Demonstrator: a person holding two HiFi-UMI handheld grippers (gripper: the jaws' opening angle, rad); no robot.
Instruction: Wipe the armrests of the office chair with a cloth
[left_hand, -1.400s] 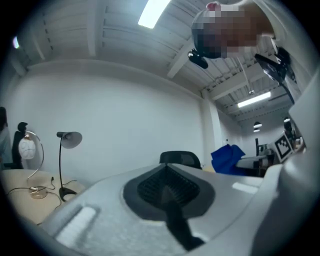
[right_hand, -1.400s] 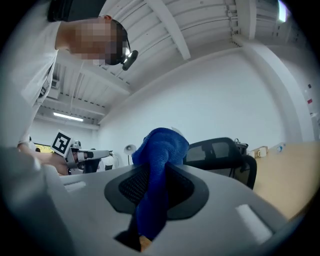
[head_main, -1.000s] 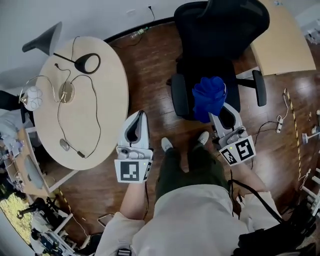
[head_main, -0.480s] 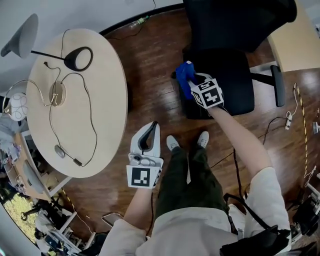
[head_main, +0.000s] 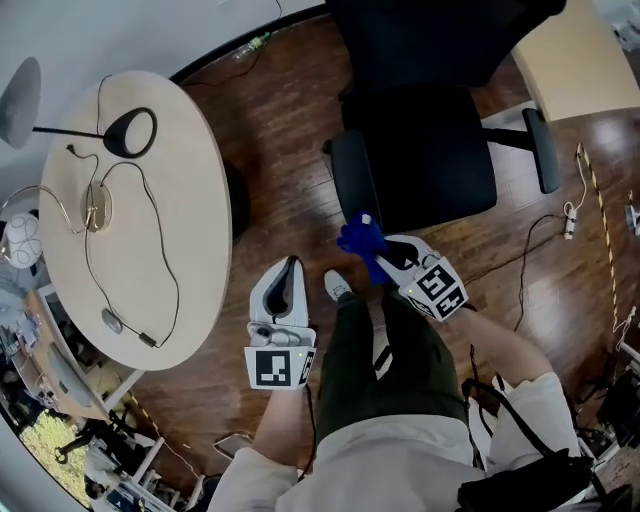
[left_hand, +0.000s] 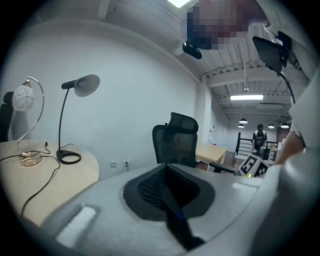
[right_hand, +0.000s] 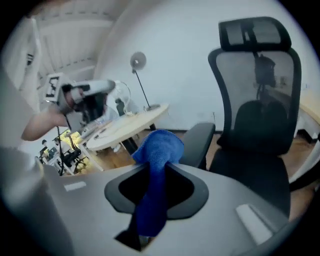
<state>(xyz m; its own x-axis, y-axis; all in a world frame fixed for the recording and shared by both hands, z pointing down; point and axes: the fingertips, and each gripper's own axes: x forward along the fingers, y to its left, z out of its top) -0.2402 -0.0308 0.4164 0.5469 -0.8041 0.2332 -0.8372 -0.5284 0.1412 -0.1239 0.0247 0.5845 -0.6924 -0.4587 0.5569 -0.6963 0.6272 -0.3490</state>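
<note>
The black office chair (head_main: 430, 150) stands in front of me, also seen as chair (right_hand: 255, 100) and chair (left_hand: 175, 140). Its left armrest (head_main: 352, 180) runs toward me; the right armrest (head_main: 543, 150) is on the far side. My right gripper (head_main: 382, 256) is shut on a blue cloth (head_main: 360, 240), which hangs just off the near end of the left armrest (right_hand: 197, 142). The bunched cloth (right_hand: 157, 150) sticks out past the jaws. My left gripper (head_main: 291, 263) is held low to the left over the floor, jaws shut with nothing between them (left_hand: 167, 170).
An oval wooden table (head_main: 195, 260) stands at the left with a black desk lamp (head_main: 125, 130) and cables on it. A light desk (head_main: 570, 60) is at the back right. Cords (head_main: 570, 215) lie on the wood floor. My shoes (head_main: 335, 287) are near the chair's front.
The right gripper has drawn the cloth back along the left armrest toward me, to its near end. The left gripper has stayed low at my left.
</note>
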